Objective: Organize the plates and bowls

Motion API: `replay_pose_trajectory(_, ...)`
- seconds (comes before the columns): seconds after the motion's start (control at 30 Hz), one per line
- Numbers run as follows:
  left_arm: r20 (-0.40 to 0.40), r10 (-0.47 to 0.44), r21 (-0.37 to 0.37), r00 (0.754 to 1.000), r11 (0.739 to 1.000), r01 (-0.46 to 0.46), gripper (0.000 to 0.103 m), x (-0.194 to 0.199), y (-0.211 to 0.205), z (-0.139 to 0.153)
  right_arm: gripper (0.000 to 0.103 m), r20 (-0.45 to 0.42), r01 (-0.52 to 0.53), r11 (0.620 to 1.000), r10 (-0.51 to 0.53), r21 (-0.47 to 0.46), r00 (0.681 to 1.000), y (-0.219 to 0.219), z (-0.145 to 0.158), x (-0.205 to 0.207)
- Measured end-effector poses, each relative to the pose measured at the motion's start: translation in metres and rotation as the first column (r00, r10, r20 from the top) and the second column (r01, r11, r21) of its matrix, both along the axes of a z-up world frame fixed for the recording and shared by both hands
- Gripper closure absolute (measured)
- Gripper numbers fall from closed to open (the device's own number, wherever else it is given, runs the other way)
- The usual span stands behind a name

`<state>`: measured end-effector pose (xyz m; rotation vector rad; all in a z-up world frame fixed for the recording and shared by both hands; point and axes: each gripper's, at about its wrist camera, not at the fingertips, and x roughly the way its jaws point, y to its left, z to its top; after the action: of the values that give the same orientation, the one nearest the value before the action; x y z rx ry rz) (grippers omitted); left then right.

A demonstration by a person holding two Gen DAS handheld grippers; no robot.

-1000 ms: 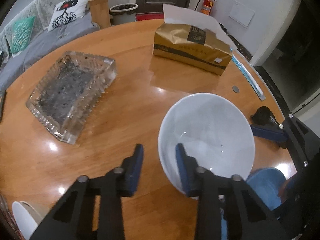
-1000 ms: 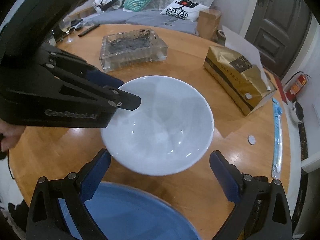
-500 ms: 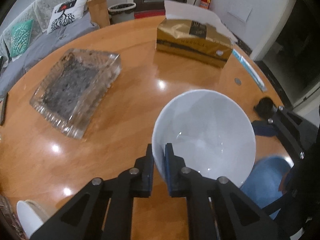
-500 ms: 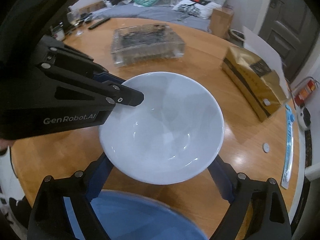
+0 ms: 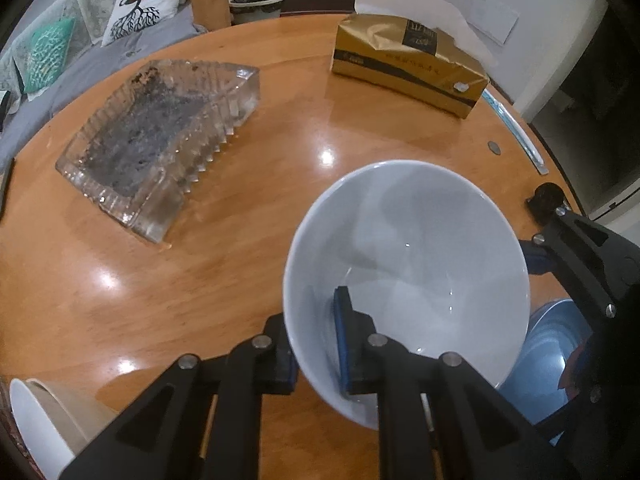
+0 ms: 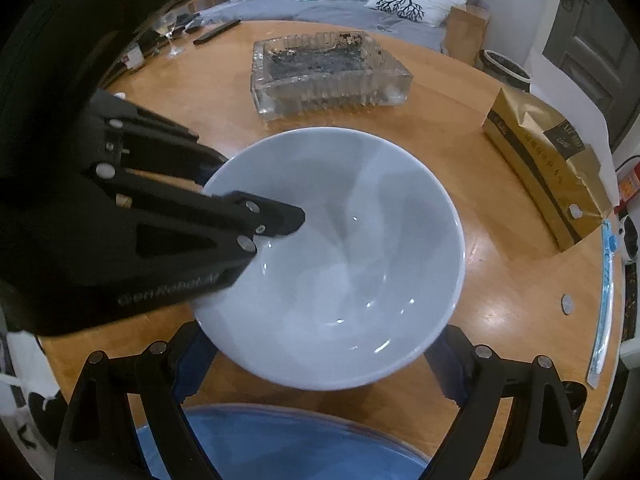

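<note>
Partly hidden: left tool (image 5: 316, 340) pinches white bowl (image 5: 408, 276) rim; right tool (image 6: 316, 364) wide apart, fingertips behind bowl.

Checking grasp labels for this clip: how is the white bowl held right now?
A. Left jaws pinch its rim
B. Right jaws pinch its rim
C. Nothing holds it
A: the left gripper has one finger inside the white bowl and one outside its wall.
</note>
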<state>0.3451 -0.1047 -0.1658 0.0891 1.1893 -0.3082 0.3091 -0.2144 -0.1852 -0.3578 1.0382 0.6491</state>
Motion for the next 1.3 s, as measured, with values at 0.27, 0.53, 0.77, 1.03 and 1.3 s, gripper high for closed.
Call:
replay_pose_trajectory(0.27,0.008,0.005,-0.002,1.000,1.000,-0.005,0.090,-0.002,0.001,0.002,0.017,0.018,0.045,0.999,-0.044,-0.015,0.999,0.006,-0.002,0.000)
replay_pose_trajectory(0.53,0.074,-0.020,0.012,0.997,1.000,0.019,0.090,-0.015,0.003,0.028,0.017,0.093,0.063,0.997,-0.066,0.033,0.993,0.002,0.018,-0.015)
replay_pose_trajectory(0.77,0.116,-0.018,0.019,0.993,1.000,0.016,0.090,-0.030,0.010,0.062,0.017,0.166,0.054,0.996,-0.064,0.067,0.984,0.006,0.046,-0.033)
replay_pose_trajectory(1.03,0.147,-0.028,0.039,0.989,0.999,0.023,0.089,-0.043,0.028,0.086,0.017,0.210,0.039,0.996,-0.055,0.083,0.976,0.022,0.069,-0.052)
replay_pose_trajectory(1.3,0.174,-0.013,0.050,0.985,0.999,0.004,0.088,-0.065,0.065,0.105,0.017,0.244,-0.004,0.997,-0.015,0.077,0.970,0.058,0.088,-0.070)
